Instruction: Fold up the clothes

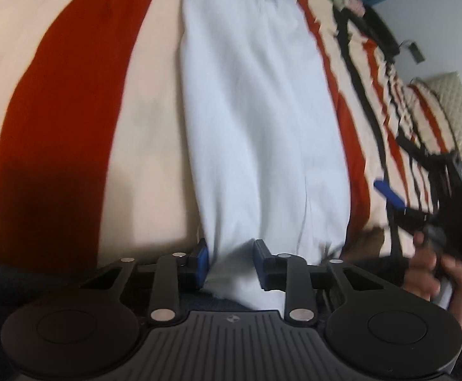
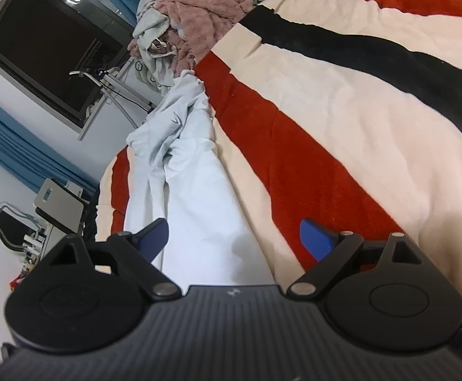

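Note:
A pale blue garment [image 1: 256, 111] lies stretched along the striped bed cover. My left gripper [image 1: 231, 262] is shut on the near end of the garment, cloth bunched between its blue pads. The same garment shows in the right wrist view [image 2: 199, 216], running from near me up to a crumpled far end. My right gripper [image 2: 234, 241] is open, its jaws wide apart above the near part of the garment, holding nothing. The right gripper and the hand holding it also show in the left wrist view [image 1: 389, 190], to the right of the garment.
The bed cover [image 2: 342, 127] has cream, red and black stripes. A heap of pink, grey and green clothes [image 2: 193, 16] lies at the far end of the bed. A dark window [image 2: 50, 41], blue curtains and a desk with a chair [image 2: 56, 203] stand beyond the bed's left edge.

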Tool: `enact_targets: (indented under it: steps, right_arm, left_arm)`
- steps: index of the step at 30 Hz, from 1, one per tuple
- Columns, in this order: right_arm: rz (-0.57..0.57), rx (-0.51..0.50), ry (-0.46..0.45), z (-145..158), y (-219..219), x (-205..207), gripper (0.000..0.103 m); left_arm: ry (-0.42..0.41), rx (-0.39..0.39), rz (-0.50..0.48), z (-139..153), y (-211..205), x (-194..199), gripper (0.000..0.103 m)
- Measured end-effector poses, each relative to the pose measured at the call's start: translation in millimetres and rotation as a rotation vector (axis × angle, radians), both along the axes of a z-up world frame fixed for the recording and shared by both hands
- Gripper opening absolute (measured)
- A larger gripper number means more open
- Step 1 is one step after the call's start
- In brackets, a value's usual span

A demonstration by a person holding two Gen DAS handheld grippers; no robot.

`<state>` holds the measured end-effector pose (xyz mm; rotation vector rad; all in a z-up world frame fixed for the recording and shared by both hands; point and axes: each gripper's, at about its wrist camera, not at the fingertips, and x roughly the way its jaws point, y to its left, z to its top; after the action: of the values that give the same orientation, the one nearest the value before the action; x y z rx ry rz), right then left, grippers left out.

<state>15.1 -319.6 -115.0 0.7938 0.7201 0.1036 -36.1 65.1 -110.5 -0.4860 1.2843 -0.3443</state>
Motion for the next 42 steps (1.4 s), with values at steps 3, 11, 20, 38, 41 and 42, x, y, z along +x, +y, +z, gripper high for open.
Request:
enact_targets:
  steps: [3, 11, 20, 38, 41, 42]
  right_arm:
    - [0.013, -0.004, 0.027, -3, 2, 3, 0.091]
    - [0.091, 0.064, 0.154, -25, 8, 16, 0.091]
    - [0.157, 0.006, 0.245, -42, 30, 27, 0.093]
    - [0.349, 0.165, 0.337, -32, 50, -24, 0.047]
    - [0.330, 0.183, 0.322, -25, 47, -28, 0.017]
    - [0.314, 0.203, 0.305, -21, 44, -28, 0.013]
  left_arm:
    - [0.001, -0.001, -0.011, 8, 6, -9, 0.028]
    - [-0.046, -0.070, 0.187, 10, 39, 7, 0.065]
    - [-0.008, -0.205, 0.180, -22, 22, 29, 0.063]
    - [-0.049, -0.355, 0.237, 16, 54, -9, 0.007]
    - [-0.062, -0.358, 0.262, 28, 63, -13, 0.006]
    - [-0.071, -0.362, 0.269, 34, 65, -13, 0.006]
